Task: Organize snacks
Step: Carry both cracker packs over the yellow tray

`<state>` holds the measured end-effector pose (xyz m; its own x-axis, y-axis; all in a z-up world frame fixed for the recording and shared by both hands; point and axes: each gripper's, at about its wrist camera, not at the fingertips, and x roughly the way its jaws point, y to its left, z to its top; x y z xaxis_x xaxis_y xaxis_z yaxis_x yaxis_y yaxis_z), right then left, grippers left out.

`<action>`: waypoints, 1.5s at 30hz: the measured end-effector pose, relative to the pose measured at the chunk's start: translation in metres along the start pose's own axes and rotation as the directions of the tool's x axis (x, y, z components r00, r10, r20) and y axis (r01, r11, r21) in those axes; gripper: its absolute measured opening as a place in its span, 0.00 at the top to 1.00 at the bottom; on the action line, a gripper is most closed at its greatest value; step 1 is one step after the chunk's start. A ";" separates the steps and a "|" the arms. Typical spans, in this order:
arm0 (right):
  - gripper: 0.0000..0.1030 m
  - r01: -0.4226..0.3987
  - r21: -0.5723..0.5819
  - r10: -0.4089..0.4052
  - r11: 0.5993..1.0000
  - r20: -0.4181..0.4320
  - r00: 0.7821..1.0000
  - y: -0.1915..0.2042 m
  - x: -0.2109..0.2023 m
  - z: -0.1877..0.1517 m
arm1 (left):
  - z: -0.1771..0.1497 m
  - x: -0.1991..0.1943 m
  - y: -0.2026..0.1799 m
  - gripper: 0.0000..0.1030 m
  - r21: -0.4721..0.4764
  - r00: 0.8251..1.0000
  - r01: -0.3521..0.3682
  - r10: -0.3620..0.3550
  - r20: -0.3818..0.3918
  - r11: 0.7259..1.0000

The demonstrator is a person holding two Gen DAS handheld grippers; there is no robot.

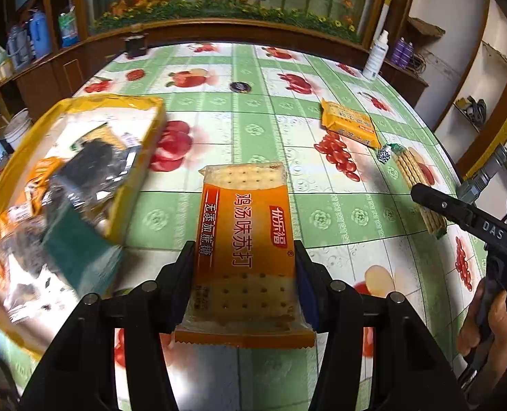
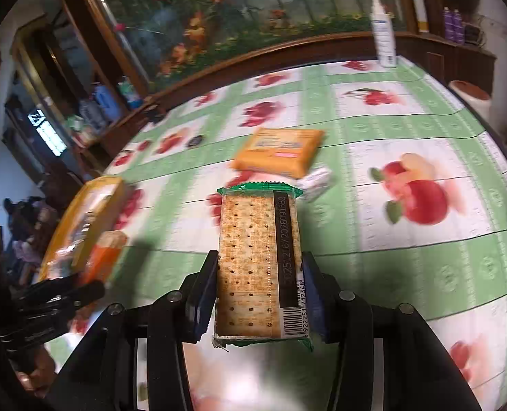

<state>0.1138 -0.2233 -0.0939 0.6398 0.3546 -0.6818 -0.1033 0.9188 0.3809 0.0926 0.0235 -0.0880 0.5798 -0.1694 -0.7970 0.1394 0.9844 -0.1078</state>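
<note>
The left tongs point(image 1: 244, 274) are squeezing an orange cracker pack point(image 1: 244, 239), holding it up just beside the yellow snack box point(image 1: 65, 185). The right tongs point(image 2: 258, 291) are gripping a green cracker pack point(image 2: 258, 260) above the tabletop point(image 2: 407, 267), farther from the box. A yellow snack pack point(image 2: 280, 150) is lying beyond it.

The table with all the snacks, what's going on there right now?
A person is sorting snacks with a gripper in each hand. The left gripper is clamped on an orange cracker pack, beside a yellow-rimmed bin already holding snacks. The right gripper grips a green cracker pack. A yellow biscuit pack still lies on the tablecloth.
</note>
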 end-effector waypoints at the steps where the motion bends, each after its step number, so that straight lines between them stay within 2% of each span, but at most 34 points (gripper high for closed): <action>1: 0.54 -0.025 -0.002 0.025 1.000 -0.001 1.000 0.007 -0.002 -0.002 | -0.003 -0.007 0.004 0.50 -0.010 1.000 -0.009 0.010 0.012 1.000; 7: 0.54 -0.147 -0.042 0.148 0.988 0.001 0.989 0.052 -0.010 -0.004 | -0.007 -0.042 0.028 0.50 -0.069 0.992 -0.091 0.097 0.081 0.993; 13: 0.54 -0.241 -0.100 0.241 0.965 -0.013 0.970 0.099 -0.015 -0.006 | -0.009 -0.067 0.051 0.49 -0.108 0.965 -0.202 0.216 0.147 0.973; 16: 0.54 -0.277 -0.127 0.276 0.953 -0.026 0.961 0.120 -0.015 -0.007 | -0.013 -0.076 0.064 0.49 -0.131 0.954 -0.228 0.248 0.167 0.965; 29: 0.54 -0.370 -0.217 0.360 0.903 -0.083 0.929 0.199 -0.006 -0.012 | -0.023 -0.092 0.109 0.49 -0.219 0.932 -0.269 0.310 0.186 0.938; 45: 0.54 -0.413 -0.229 0.387 0.881 -0.151 0.910 0.237 0.038 -0.007 | -0.027 -0.085 0.146 0.49 -0.279 0.922 -0.304 0.356 0.156 0.911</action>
<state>0.1089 0.0087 -0.0339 0.4273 0.7044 -0.5667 -0.5295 0.7031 0.4746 0.0423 0.1831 -0.0523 0.7088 0.1864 -0.6804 -0.2737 0.9616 -0.0217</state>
